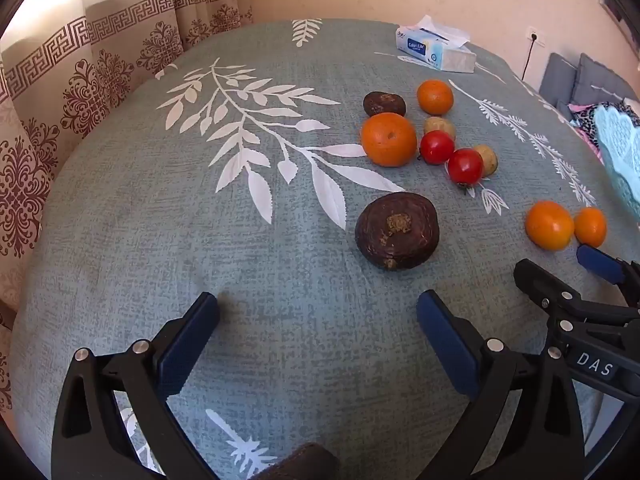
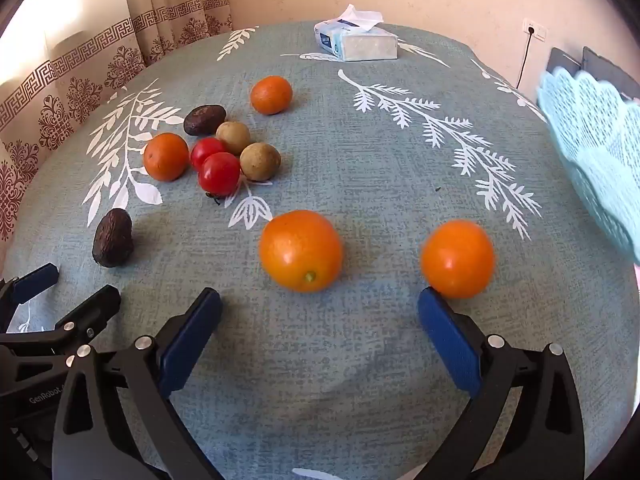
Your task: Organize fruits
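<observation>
Orange tomato (image 2: 301,251) sits just ahead between the right gripper (image 2: 319,310)'s wide-open, empty jaws, left gripper (image 1: 318,312) equally spread and empty near the dark avocado (image 1: 397,231) — centre it, squeeze gently, then carry right to the basket (image 2: 596,148).

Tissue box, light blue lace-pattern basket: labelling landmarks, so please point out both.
White and blue tissue box (image 2: 362,42), right wrist view, on its front side.
Light blue lace-pattern basket (image 2: 592,136), right wrist view, on its wall.

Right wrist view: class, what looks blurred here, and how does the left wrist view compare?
Right wrist view: the two nearest oranges and the basket are smeared by motion blur; left wrist view: the fruit stay sharp, with the table bowed by fisheye.
</observation>
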Demonstrator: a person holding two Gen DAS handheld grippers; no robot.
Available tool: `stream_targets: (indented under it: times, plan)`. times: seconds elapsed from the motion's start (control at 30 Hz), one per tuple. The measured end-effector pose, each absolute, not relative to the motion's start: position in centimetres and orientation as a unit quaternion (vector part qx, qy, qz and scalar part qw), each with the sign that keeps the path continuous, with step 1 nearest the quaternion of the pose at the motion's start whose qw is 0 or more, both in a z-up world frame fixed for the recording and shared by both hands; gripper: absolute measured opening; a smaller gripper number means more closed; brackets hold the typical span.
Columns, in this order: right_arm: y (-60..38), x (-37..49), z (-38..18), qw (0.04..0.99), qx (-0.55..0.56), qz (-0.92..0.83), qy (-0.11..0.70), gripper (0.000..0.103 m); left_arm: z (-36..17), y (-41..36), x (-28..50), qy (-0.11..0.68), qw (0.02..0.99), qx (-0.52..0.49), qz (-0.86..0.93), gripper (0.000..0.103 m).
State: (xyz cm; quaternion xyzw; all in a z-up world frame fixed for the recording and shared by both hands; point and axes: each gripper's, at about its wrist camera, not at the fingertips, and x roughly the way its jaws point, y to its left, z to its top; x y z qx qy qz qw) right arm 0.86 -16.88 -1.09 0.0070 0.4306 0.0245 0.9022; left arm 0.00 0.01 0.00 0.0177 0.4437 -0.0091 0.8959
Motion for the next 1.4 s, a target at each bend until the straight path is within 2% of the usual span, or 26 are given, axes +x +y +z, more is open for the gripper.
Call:
stream_targets:
  times: [1.4]
  plan:
    - [-16.99, 0.88, -1.14, 0.902, 0.010, 0.026, 0.430, 0.100, -0.01, -0.01, -0.42, 0.441, 0.897, 0.021, 0.003, 0.098]
